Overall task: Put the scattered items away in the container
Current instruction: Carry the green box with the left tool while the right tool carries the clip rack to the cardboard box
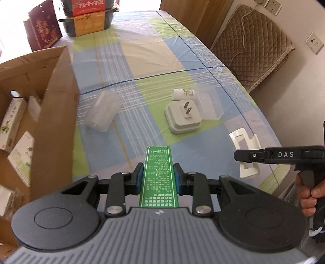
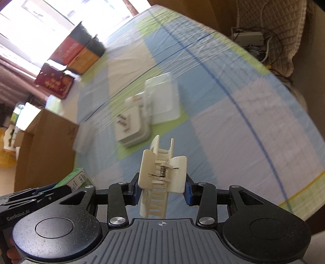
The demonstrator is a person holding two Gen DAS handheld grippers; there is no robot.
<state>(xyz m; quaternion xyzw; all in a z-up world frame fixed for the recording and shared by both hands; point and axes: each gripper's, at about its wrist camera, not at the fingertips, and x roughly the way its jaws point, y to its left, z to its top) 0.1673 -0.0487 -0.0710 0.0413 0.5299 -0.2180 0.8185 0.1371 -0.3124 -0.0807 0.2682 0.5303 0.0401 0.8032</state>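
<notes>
- On the checked tablecloth (image 1: 142, 50), mid-table: a white plug adapter (image 1: 183, 117) lying flat with its two metal prongs pointing up.
- Just behind the adapter: a small white bottle (image 1: 182, 94) on its side, yellow label showing.
- Right of the adapter and bottle, touching or nearly so: a clear plastic box (image 1: 209, 103), standing.
- Left of the adapter, well apart from it and near the carton wall: a second clear plastic piece (image 1: 101, 112), tilted.
- Left edge of the table: an open cardboard box (image 1: 54, 113) serving as the container; several printed cartons (image 1: 12, 123) already lie inside it.
- Far end of the table: a dark red gift bag (image 1: 43, 30) and stacked black-lidded boxes (image 1: 89, 18) with red and orange labels.
- Left gripper (image 1: 158, 179): blue pads (image 1: 140, 180) clamped on the two long sides of a green box (image 1: 158, 178) printed with white text, held above the table beside the carton.
- Right gripper (image 2: 162, 188): fingers pressed against the wings of a cream hair claw clip (image 2: 162, 176), spring and teeth visible, held clear of the cloth; the right wrist view is motion-blurred.
- Right edge, left wrist view: a person's hand (image 1: 310, 195) wrapped around the right gripper's handle.
- Beyond the table's right side: a quilted brown chair cover (image 1: 254, 46) and wall sockets (image 1: 273, 7).
</notes>
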